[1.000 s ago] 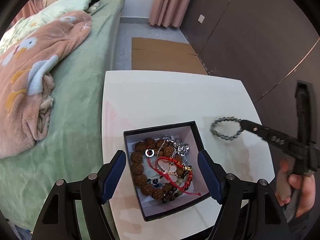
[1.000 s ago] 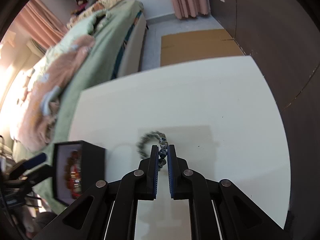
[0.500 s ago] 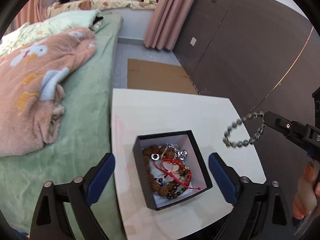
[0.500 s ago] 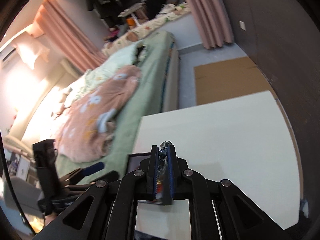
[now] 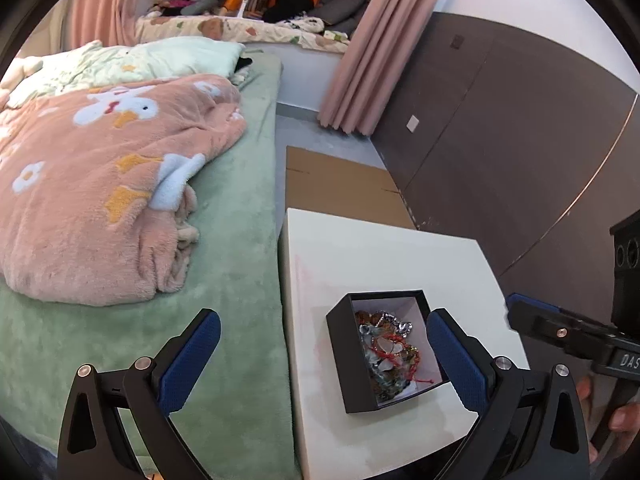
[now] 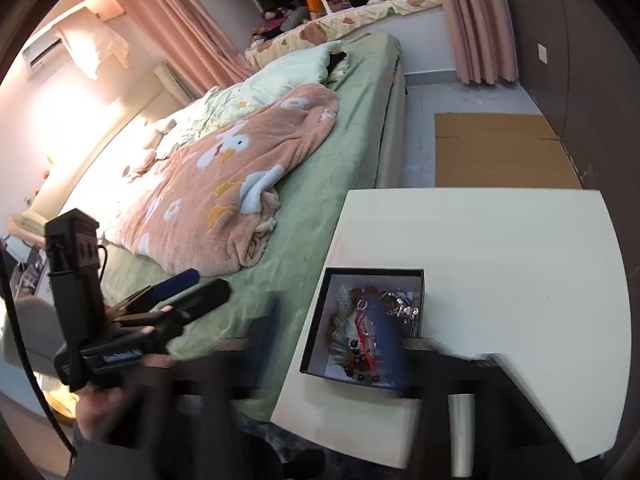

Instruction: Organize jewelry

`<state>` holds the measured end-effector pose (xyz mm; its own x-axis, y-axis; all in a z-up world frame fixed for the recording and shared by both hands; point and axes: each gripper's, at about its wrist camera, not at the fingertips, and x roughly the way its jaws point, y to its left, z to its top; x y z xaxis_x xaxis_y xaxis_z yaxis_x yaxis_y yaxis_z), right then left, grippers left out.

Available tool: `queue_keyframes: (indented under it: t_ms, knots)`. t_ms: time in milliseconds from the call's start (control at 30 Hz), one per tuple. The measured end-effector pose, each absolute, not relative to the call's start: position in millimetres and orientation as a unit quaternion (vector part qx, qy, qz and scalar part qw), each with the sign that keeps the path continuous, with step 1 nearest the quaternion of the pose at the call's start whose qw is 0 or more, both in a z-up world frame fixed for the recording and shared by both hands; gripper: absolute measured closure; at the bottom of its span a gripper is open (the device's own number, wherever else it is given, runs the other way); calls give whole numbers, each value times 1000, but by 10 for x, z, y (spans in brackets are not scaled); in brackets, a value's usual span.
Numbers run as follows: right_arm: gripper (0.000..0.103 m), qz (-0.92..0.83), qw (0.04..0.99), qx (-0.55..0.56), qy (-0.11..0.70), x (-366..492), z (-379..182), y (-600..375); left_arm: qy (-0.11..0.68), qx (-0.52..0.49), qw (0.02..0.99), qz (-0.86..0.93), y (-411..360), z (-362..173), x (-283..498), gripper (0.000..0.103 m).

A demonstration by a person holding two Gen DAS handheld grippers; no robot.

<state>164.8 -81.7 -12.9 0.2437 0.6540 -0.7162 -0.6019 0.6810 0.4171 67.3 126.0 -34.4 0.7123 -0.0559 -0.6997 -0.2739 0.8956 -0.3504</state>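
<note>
Jewelry [image 5: 387, 350], a tangle of brown wooden beads, red cord and silver chain, is heaped inside the black box [image 5: 345, 360] with a white lining. The box is set on the white bench [image 5: 380, 256], near the bench edge that borders the green bed [image 5: 240, 280]. A pink blanket [image 5: 100, 184] with duck prints is piled on the bed, well apart from the box. The left gripper [image 5: 324, 354] is held released, its blue pads [image 5: 456, 354] spread wide to either side of the box without touching it. The right gripper [image 6: 328, 332] is smeared by motion blur in its own view, just over the box; whether it is clenched or released cannot be told. Flattened cardboard [image 6: 500, 152] is laid on the floor beyond the box.
</note>
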Motion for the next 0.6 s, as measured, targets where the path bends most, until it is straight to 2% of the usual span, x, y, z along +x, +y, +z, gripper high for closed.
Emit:
queue_keyframes:
  t_ms: [367, 433, 500, 600]
  knots:
    - [25, 349, 818, 50, 456, 1586, 64, -1477, 360, -185, 914, 35, 992, -182, 542, 0]
    - [20, 338, 823, 51, 454, 1538, 109, -1587, 355, -188, 916, 22, 922, -135, 494, 0]
    - [2, 326, 830, 51, 449, 1475, 155, -1701, 353, -182, 917, 19, 846, -101, 472, 0]
    - [1, 312, 842, 50, 437, 1340, 195, -1877, 347, -164, 923, 15, 728, -45, 431, 0]
